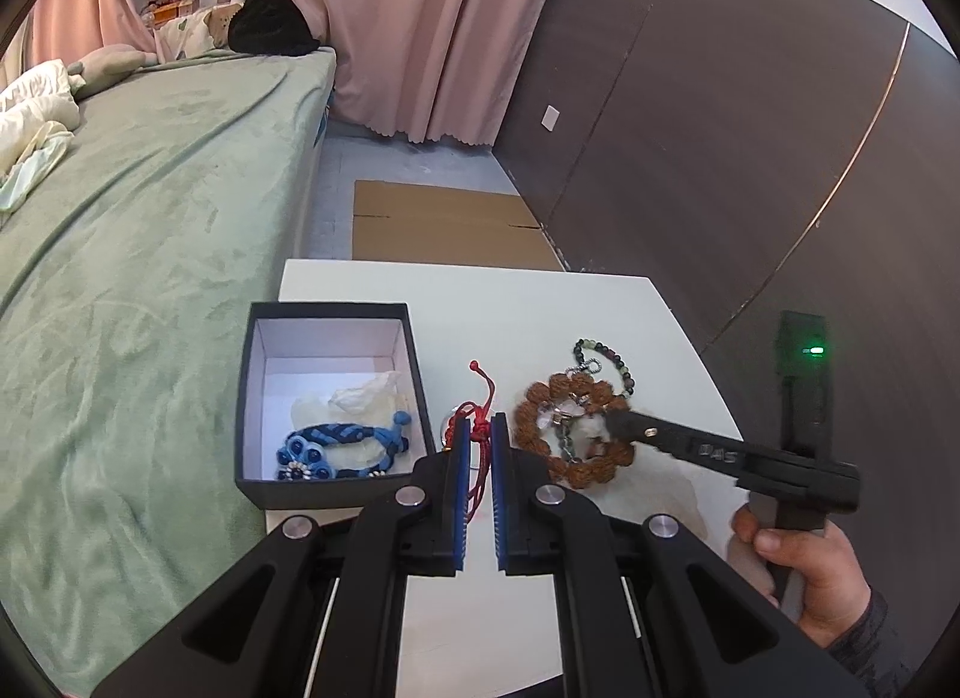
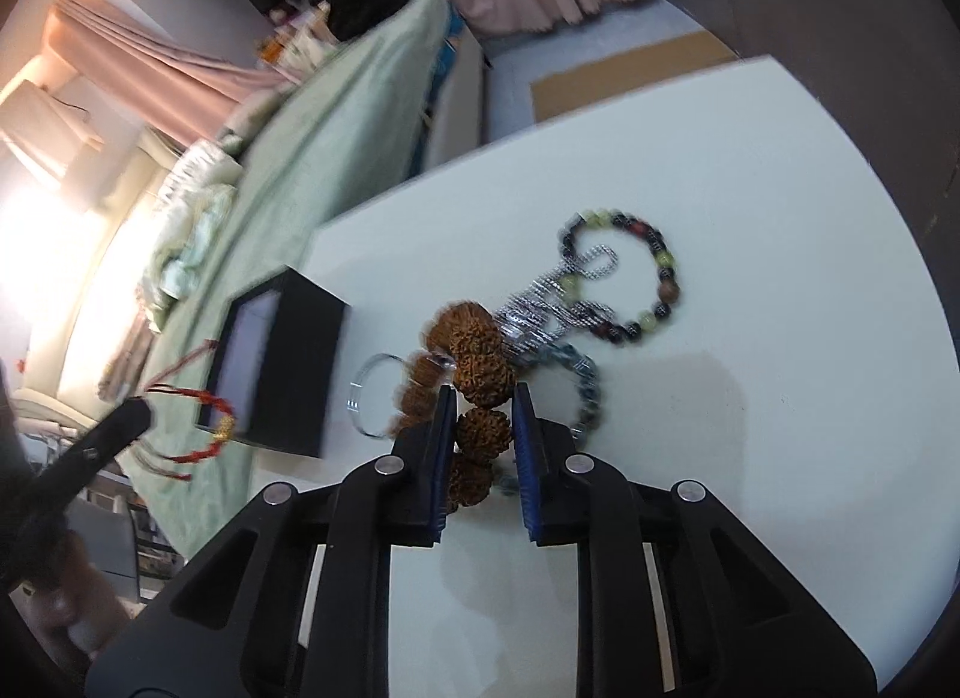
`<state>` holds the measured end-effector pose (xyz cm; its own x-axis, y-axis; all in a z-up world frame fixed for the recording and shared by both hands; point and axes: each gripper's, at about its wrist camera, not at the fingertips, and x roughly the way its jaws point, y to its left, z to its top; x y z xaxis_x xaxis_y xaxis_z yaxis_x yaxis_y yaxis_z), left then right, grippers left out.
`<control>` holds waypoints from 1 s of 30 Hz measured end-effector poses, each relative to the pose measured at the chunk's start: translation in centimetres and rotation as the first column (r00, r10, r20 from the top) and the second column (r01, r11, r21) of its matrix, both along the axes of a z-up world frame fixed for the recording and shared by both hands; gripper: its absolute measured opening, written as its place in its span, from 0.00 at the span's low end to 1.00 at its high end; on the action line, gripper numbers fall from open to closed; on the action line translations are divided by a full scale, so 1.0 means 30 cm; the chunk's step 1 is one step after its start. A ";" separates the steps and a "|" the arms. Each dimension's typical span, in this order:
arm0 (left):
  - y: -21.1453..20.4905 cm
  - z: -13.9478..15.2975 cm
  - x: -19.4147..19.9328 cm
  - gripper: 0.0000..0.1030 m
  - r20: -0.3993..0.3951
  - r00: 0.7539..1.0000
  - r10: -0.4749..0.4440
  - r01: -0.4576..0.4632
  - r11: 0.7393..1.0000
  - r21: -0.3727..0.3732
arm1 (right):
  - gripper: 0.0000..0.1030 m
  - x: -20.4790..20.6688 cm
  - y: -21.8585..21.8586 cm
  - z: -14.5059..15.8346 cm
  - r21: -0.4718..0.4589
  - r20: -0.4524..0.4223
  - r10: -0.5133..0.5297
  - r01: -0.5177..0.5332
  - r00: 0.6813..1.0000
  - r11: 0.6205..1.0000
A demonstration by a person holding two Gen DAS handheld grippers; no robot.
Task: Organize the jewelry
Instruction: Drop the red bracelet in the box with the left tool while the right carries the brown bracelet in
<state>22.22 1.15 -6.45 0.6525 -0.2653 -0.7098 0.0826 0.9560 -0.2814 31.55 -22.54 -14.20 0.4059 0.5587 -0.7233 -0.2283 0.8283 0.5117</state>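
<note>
Tongs first. Left tongs [image 1: 478, 440] clamped on a red knotted cord bracelet [image 1: 477, 419], its strands running between the blue pads and trailing toward the camera. In the right wrist view the cord hangs clear of the tabletop, out over the bed edge.

Right tongs [image 2: 478, 416] closed about a brown bracelet of large rough seed beads [image 2: 480, 374]; one bead sits between the pads, seemingly pinched. The loop runs far and left from the tips, still among the other pieces.

Open black cardboard box with white lining [image 1: 258, 398] stands just left of the left tongs, at the near-left of the white tabletop [image 1: 540, 302]. Left hand is nearer it. Inside: a blue braided beaded bracelet [image 1: 342, 449] and pale crumpled wrapping [image 1: 366, 395].

Loose on the tabletop, far of the seed beads: a dark-and-green round-bead bracelet [image 2: 660, 278], silver chain links [image 2: 558, 302], a clear bangle [image 2: 372, 392].
</note>
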 end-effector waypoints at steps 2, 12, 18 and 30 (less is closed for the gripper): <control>0.010 0.008 0.003 0.04 0.003 1.000 0.005 -0.005 1.000 0.004 | 0.19 -0.013 0.003 0.028 0.030 0.029 0.007 -0.008 1.000 1.000; 0.068 0.023 0.035 0.04 0.013 0.999 0.045 -0.045 0.999 0.022 | 0.19 -0.045 0.042 0.143 0.155 0.144 0.070 -0.093 0.987 0.984; 0.103 0.001 0.070 0.05 0.000 0.997 0.074 -0.074 0.997 0.007 | 0.19 -0.052 0.057 0.185 0.197 0.170 0.097 -0.130 0.981 0.972; 0.226 0.000 0.072 0.67 -0.005 0.981 0.194 -0.194 0.979 -0.057 | 0.19 -0.038 0.196 0.257 0.216 0.217 0.171 -0.218 0.961 0.952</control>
<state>24.37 7.93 -6.46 0.6960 -0.1735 -0.6968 -0.1030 0.9362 -0.3360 30.40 -16.65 -6.48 0.3912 0.7852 -0.4800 -0.4864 0.6192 0.6165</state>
